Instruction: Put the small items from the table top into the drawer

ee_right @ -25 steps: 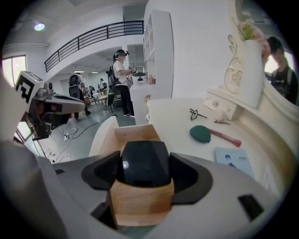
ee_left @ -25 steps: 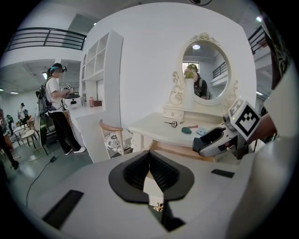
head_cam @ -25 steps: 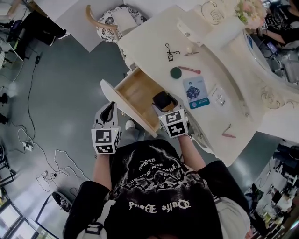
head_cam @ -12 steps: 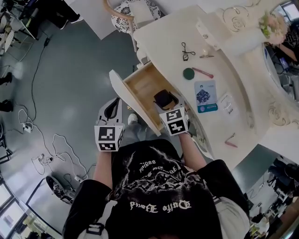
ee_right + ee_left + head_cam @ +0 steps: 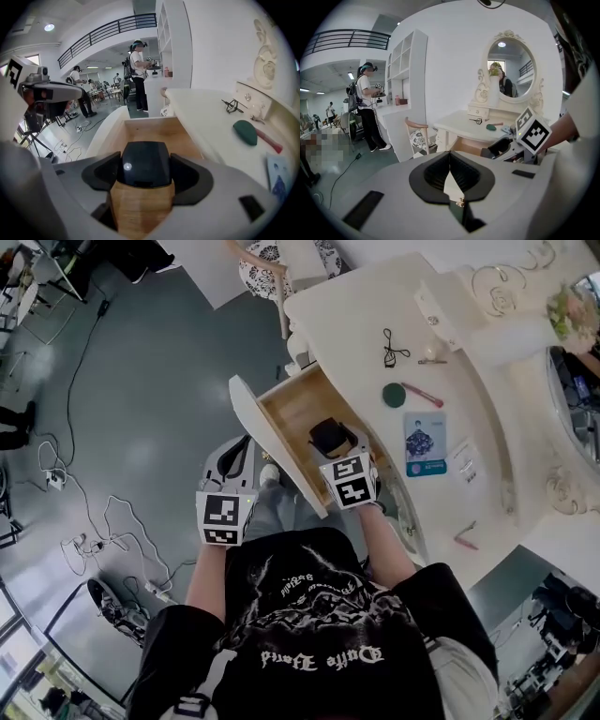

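Observation:
My right gripper (image 5: 332, 442) hangs over the near end of the open wooden drawer (image 5: 292, 407), shut on a small black case (image 5: 325, 434). In the right gripper view the black case (image 5: 142, 161) sits between the two dark pads of that gripper (image 5: 145, 174), above the drawer floor (image 5: 154, 131). My left gripper (image 5: 236, 457) is held left of the drawer front over the floor, jaws shut and empty; the left gripper view shows the same gripper (image 5: 450, 172) with its jaws closed. On the table top lie a black eyelash curler (image 5: 395, 347), a green compact (image 5: 394, 395) and a blue packet (image 5: 424, 442).
A small clear packet (image 5: 464, 460) and a pink item (image 5: 466, 538) also lie on the white dressing table (image 5: 356, 306). A patterned chair (image 5: 267, 261) stands beyond the drawer. Cables (image 5: 103, 540) trail on the grey floor. A mirror (image 5: 509, 65) stands at the table's back.
The head camera has swung, so the table sits further right and up. My right gripper still holds the black case over the drawer. The left gripper has hardly moved.

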### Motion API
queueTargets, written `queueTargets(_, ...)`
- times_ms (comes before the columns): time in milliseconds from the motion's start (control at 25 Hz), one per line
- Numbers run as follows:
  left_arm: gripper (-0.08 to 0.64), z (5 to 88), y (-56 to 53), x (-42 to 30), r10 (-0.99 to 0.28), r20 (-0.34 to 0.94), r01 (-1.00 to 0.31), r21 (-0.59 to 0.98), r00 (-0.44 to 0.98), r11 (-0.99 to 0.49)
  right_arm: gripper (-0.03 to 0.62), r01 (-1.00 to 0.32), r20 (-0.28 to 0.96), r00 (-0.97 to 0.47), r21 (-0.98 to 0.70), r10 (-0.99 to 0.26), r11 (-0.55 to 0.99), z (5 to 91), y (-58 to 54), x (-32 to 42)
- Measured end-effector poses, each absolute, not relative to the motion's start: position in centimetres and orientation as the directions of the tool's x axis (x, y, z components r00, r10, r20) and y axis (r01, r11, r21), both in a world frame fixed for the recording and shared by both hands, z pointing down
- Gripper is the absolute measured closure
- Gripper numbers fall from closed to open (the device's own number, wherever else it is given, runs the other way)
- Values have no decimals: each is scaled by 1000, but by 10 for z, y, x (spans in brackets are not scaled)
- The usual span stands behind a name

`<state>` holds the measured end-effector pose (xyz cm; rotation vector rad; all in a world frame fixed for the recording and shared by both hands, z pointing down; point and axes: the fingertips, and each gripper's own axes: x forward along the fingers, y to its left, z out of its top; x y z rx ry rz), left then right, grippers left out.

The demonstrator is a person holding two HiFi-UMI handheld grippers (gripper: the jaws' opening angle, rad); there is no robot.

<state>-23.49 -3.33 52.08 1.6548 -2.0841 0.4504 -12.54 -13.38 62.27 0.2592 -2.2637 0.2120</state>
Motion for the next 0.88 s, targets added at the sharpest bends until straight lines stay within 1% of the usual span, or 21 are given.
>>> queueTargets(240, 545, 522, -40, -238, -832, 521, -974, 11, -189, 228, 258, -267, 771, -627, -85, -106, 960, 644, -136, -133)
queueTargets(440, 545, 527, -36, -240, -820, 541, -972, 19, -188, 235, 258, -259, 788, -610, -107, -77, 960, 663, -131, -141)
queueTargets(720, 545, 528, -46, -247, -828, 532, -975, 22, -177, 223, 258, -246, 793, -605, -95, -76, 965, 674, -141, -157)
queueTargets(880, 545, 528, -51, -248, -831, 532, -979, 14, -164, 203, 258, -276, 784, -614, -109, -88, 955, 690, -145, -165)
